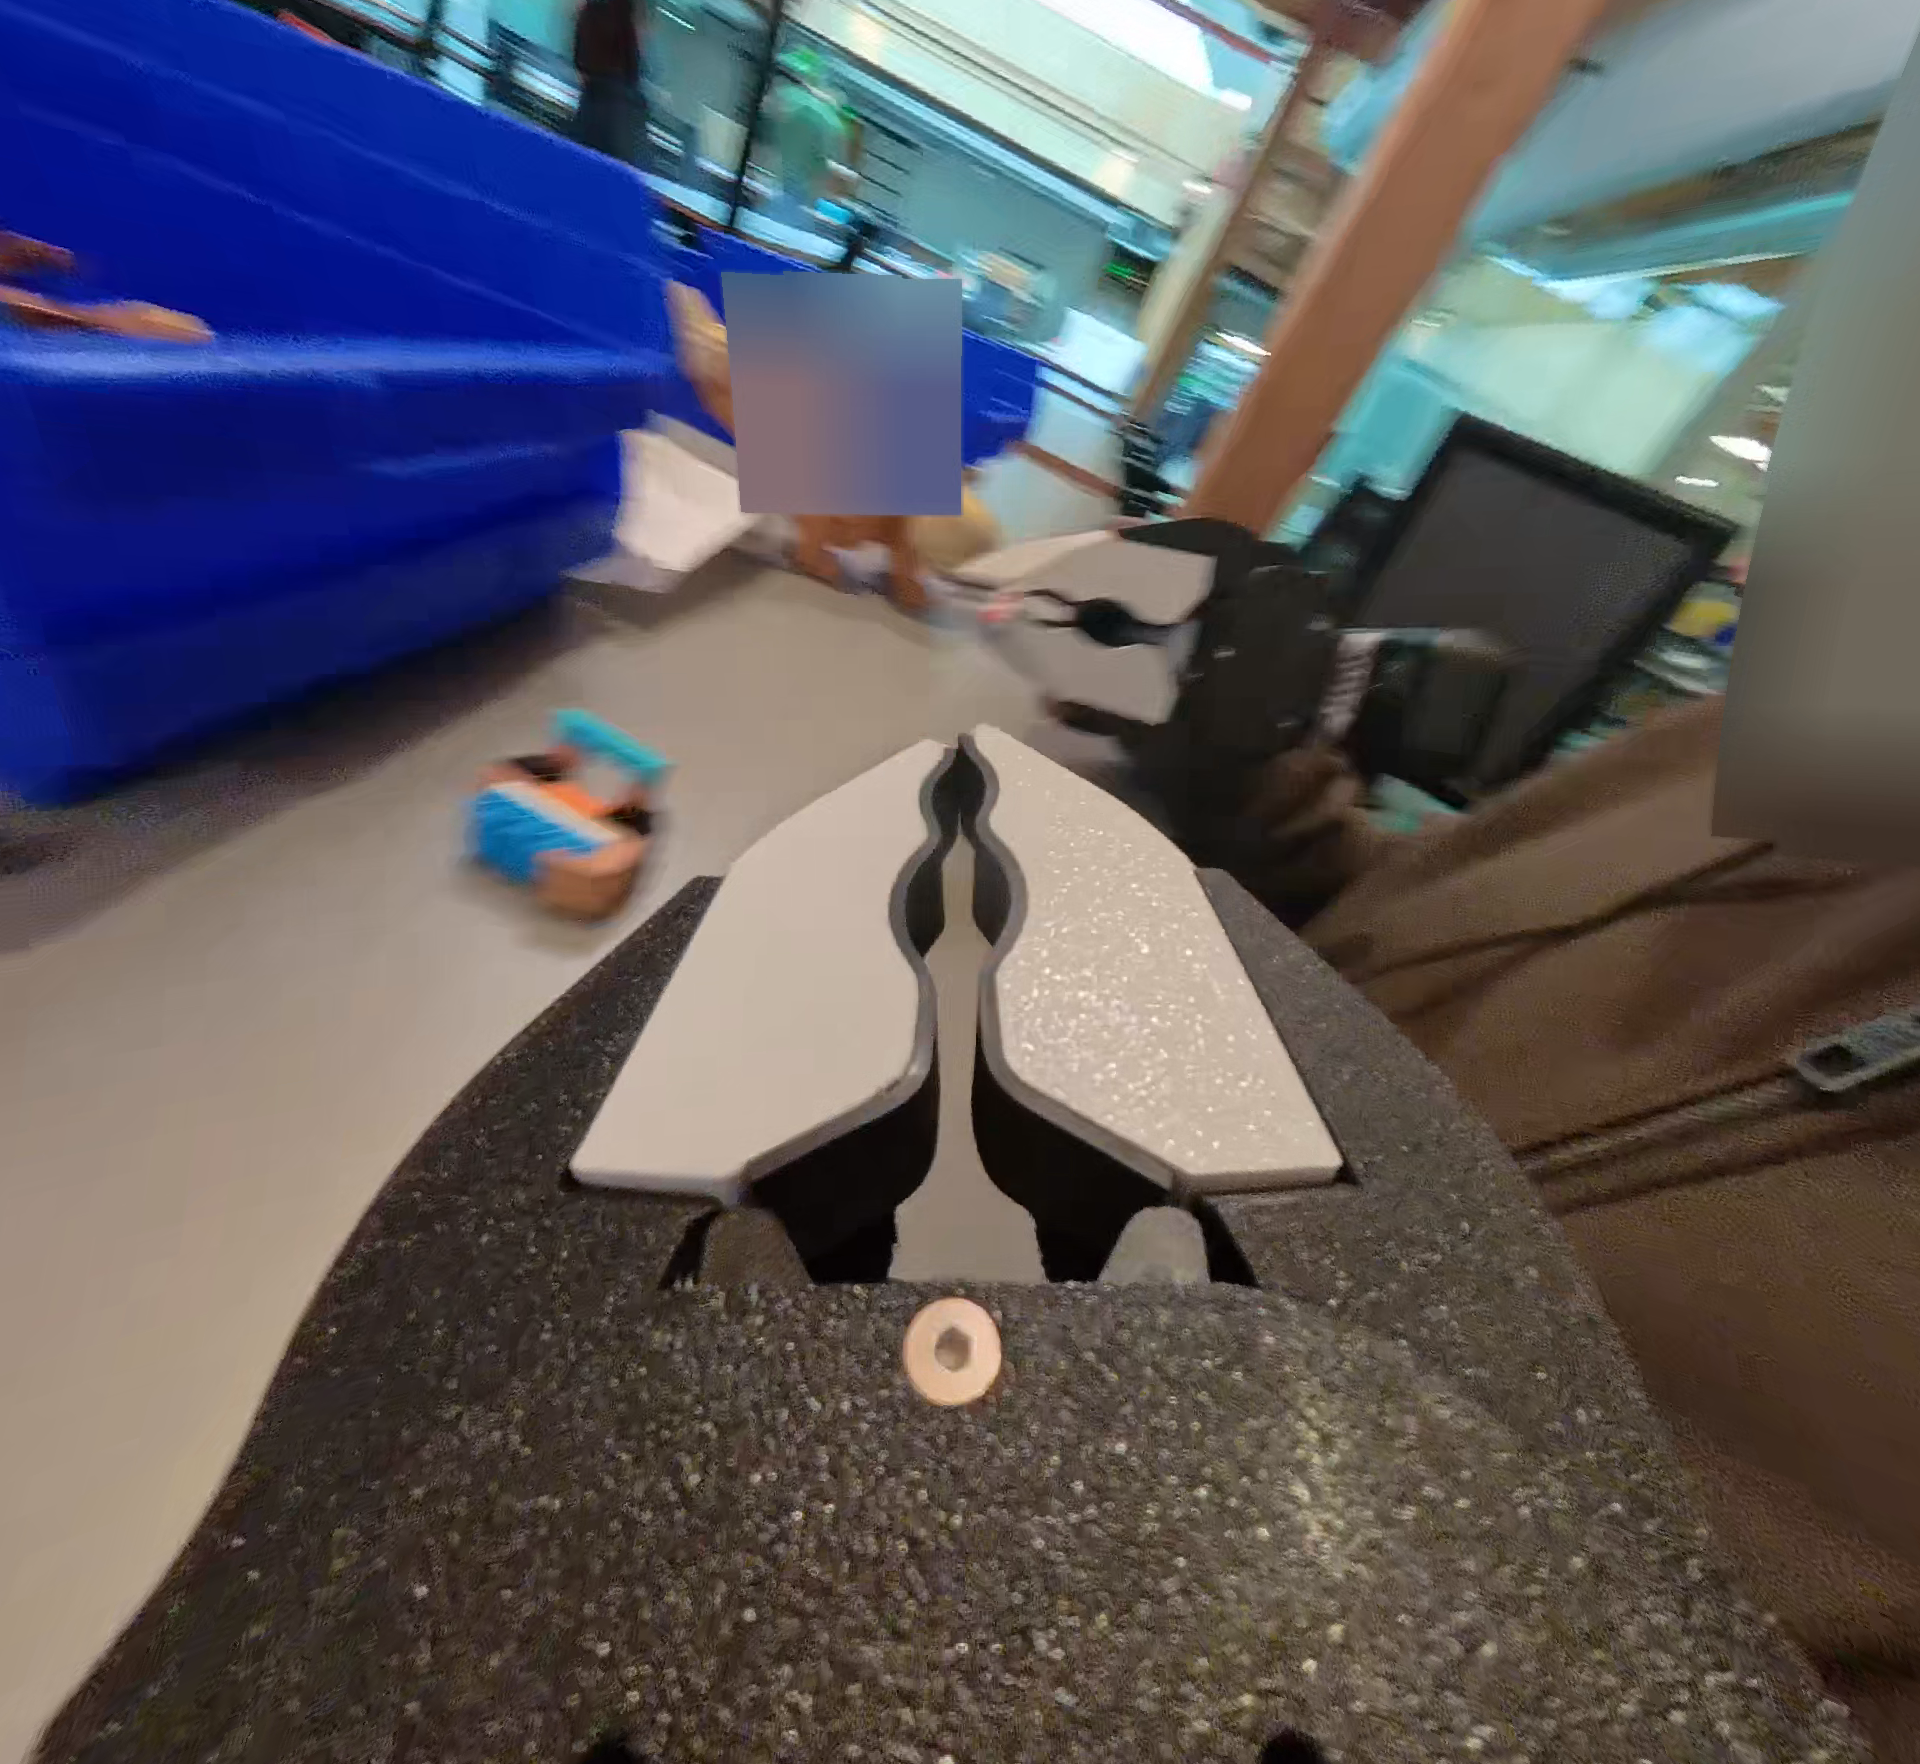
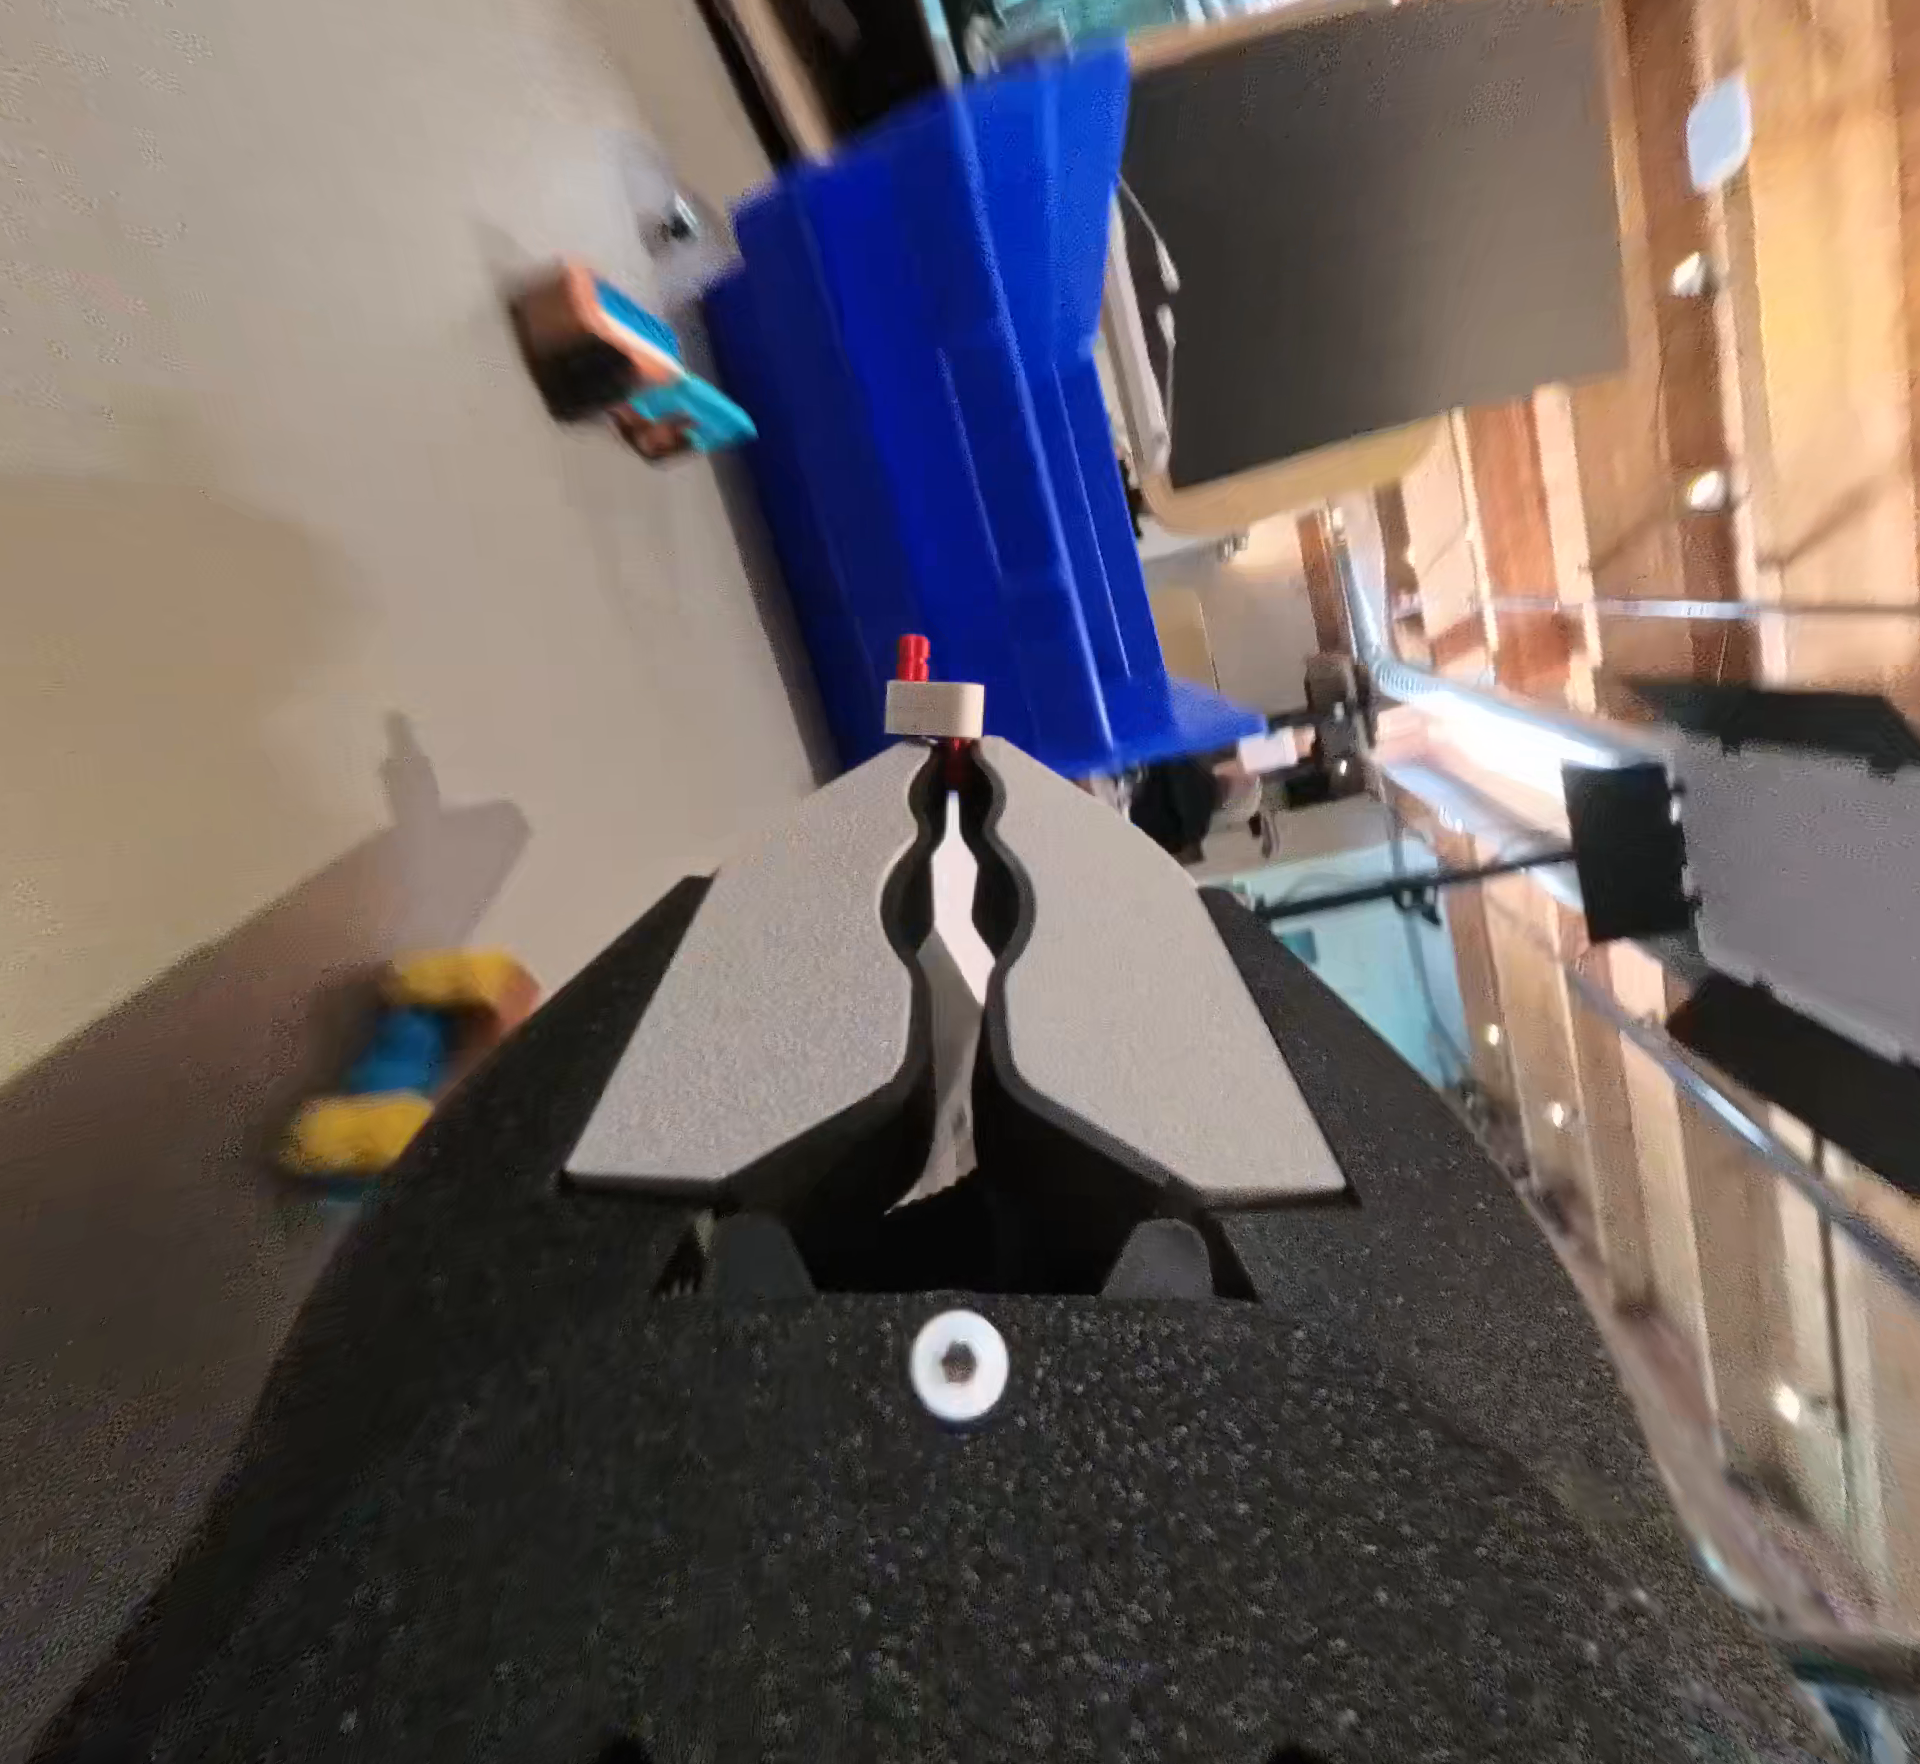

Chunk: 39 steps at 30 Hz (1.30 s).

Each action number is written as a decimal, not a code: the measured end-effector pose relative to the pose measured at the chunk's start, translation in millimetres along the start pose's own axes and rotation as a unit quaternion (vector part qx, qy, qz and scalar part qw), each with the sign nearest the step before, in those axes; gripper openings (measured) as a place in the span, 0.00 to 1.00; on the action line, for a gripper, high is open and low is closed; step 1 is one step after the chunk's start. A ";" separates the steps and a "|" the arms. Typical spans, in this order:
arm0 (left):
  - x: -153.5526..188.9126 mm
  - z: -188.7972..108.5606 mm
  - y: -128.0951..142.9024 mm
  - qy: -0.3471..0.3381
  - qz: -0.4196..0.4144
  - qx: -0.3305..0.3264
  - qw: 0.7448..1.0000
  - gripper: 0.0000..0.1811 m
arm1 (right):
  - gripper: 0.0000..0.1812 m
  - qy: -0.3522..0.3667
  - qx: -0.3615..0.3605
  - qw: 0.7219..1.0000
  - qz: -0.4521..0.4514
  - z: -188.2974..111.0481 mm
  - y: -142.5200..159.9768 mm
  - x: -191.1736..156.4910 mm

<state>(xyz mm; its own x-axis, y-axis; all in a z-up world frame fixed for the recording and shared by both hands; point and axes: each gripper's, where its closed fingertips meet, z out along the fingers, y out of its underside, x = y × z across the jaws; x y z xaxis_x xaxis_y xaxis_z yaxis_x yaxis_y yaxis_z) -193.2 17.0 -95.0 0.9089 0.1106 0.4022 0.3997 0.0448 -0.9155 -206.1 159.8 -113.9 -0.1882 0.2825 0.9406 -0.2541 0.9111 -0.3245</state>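
The left gripper [image 1: 966,750] is clenched with its tips touching and nothing between them, hanging above a grey table [image 1: 260,1039]. Ahead and to its left on the table lies a small blurred toy [image 1: 566,826] in blue, orange and black, apart from the tips. Behind that stands a blue bin [image 1: 312,426]. The right gripper [image 2: 951,758] is clenched on a red pin [image 2: 912,658] that passes through a small white block [image 2: 933,708]; the block sits just past the tips and the pin's end sticks out beyond it. In the left wrist view the right gripper shows farther off to the right, though what it holds is too blurred to make out there. In the right wrist view, a yellow and blue toy [image 2: 400,1060] lies near that gripper's body, and a dark screen [image 2: 1371,228] stands behind the bin.
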 end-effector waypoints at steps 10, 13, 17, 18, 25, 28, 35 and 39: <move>19.2 42.2 26.2 -0.013 0.130 -0.080 0.988 0.10 | 0.02 -0.047 0.079 0.994 0.054 0.2 -50.9 -17.2; 26.5 55.3 35.4 -0.003 0.153 -0.094 0.984 0.12 | 0.02 -0.058 0.098 0.993 0.038 0.6 -67.4 -27.2; 30.2 58.0 38.0 0.008 0.160 -0.092 0.983 0.07 | 0.02 -0.066 0.115 0.990 0.037 -0.5 -75.7 -31.1; 29.9 57.4 37.7 0.007 0.164 -0.090 0.982 0.06 | 0.02 -0.068 0.117 0.990 0.038 -0.6 -76.2 -31.5; 33.7 55.3 38.4 0.008 0.204 -0.087 0.975 0.03 | 0.02 -0.078 0.130 0.987 0.047 -2.1 -78.4 -32.8; 35.4 54.0 37.8 0.001 0.232 -0.087 0.969 0.02 | 0.02 -0.084 0.139 0.985 0.058 -3.3 -80.6 -32.8; 30.4 52.1 37.0 -0.012 0.196 -0.080 0.977 0.02 | 0.11 -0.050 0.145 0.988 0.023 -0.1 -83.3 -32.5; 29.3 51.6 34.4 -0.018 0.176 -0.070 0.982 0.02 | 0.17 -0.029 0.143 0.989 0.007 1.2 -88.5 -31.8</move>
<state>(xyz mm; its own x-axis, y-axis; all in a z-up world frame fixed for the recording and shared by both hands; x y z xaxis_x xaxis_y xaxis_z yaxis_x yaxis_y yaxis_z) -159.0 73.0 -115.0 0.9899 0.1295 0.0575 0.0756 -0.1397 -0.9873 -178.7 69.8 -115.2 -0.2457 0.2696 0.9311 -0.5076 0.7825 -0.3605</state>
